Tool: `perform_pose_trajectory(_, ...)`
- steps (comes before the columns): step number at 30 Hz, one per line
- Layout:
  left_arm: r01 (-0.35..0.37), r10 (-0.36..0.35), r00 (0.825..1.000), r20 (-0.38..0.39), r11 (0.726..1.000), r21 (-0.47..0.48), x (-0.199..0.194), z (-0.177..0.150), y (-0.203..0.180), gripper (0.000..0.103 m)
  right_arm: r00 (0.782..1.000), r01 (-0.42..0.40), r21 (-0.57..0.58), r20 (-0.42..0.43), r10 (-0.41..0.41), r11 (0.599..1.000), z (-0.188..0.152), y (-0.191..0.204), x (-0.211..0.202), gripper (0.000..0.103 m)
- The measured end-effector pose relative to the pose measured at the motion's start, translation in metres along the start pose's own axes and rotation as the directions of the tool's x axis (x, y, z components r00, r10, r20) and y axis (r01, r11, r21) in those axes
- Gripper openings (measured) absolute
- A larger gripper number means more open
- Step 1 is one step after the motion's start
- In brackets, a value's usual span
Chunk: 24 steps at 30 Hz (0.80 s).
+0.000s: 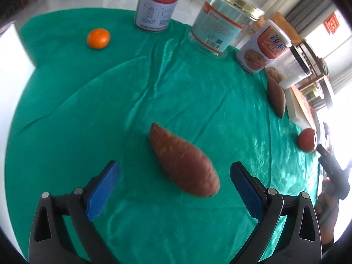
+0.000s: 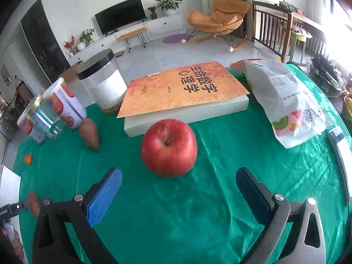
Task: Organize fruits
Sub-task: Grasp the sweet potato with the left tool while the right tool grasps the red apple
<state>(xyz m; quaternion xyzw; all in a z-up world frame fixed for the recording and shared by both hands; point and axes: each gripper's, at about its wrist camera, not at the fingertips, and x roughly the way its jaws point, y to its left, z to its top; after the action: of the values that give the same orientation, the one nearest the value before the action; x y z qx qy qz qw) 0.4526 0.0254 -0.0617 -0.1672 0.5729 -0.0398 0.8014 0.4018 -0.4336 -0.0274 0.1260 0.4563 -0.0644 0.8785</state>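
Observation:
A reddish-brown sweet potato (image 1: 183, 161) lies on the green cloth, its near end reaching between the tips of my open left gripper (image 1: 175, 176). A second sweet potato (image 1: 276, 94) lies at the right, by the cans, and shows again in the right wrist view (image 2: 89, 134). A small orange (image 1: 98, 38) sits far left. A red apple (image 2: 168, 147) rests in front of a book, just ahead of my open right gripper (image 2: 178, 181); the same apple (image 1: 307, 139) appears at the right edge of the left wrist view.
Two printed cans (image 1: 157, 2) (image 1: 261, 48) and a clear jar with a gold lid (image 1: 222, 23) stand at the back. An orange-covered book (image 2: 184, 94), a black-lidded jar (image 2: 102, 81) and a white printed bag (image 2: 286, 101) lie beyond the apple. A green cloth (image 2: 198, 209) covers the table.

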Motion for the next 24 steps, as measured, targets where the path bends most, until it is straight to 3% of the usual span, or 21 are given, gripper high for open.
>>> perform_pose_trajectory(4, -0.011, 0.01, 0.998, -0.058, 1.0, -0.01, 0.015, 0.007, -0.009, 0.101, 0.995, 0.08, -0.009, -0.057, -0.08, 0.997, 0.026, 0.014, 0.037, 0.102)
perform_pose_trajectory(5, -0.02, 0.02, 0.998, -0.063, 1.0, -0.01, 0.018, 0.008, -0.011, 0.101, 0.992, 0.104, -0.016, -0.067, -0.104, 0.994, 0.028, 0.016, 0.043, 0.095)
perform_pose_trajectory(7, -0.038, 0.038, 0.998, -0.059, 0.999, 0.013, 0.019, 0.01, -0.017, 0.101, 0.989, 0.098, -0.022, -0.106, -0.1, 0.995, 0.031, 0.018, 0.053, 0.069)
perform_pose_trajectory(10, -0.069, 0.072, 0.996, -0.054, 0.996, 0.058, 0.021, 0.009, -0.026, 0.09, 0.987, 0.104, -0.019, -0.123, -0.105, 0.994, 0.027, 0.019, 0.053, 0.067)
perform_pose_trajectory(12, -0.121, 0.124, 0.992, -0.019, 0.988, 0.096, 0.019, 0.009, -0.03, 0.054, 0.987, 0.098, -0.033, -0.128, -0.102, 0.995, 0.024, 0.02, 0.052, 0.067)
perform_pose_trajectory(13, -0.088, 0.091, 0.996, -0.024, 0.991, 0.103, 0.018, 0.009, -0.029, 0.05, 0.987, 0.091, -0.035, -0.131, -0.095, 0.995, 0.021, 0.02, 0.05, 0.067)
perform_pose_trajectory(16, -0.065, 0.068, 0.997, -0.026, 0.992, 0.105, 0.013, 0.005, -0.023, 0.047, 0.99, 0.05, -0.037, -0.132, -0.055, 0.998, 0.009, 0.017, 0.034, 0.067)
perform_pose_trajectory(19, -0.032, 0.035, 0.999, -0.014, 0.986, 0.166, -0.009, -0.008, -0.019, 0.042, 0.991, -0.031, -0.047, -0.13, 0.024, 0.998, -0.011, 0.018, 0.005, 0.067)
perform_pose_trajectory(24, 0.017, -0.011, 1.0, -0.025, 0.963, 0.269, -0.05, -0.048, -0.012, 0.039, 0.972, -0.173, -0.104, -0.179, 0.152, 0.979, -0.063, 0.04, -0.048, 0.067)
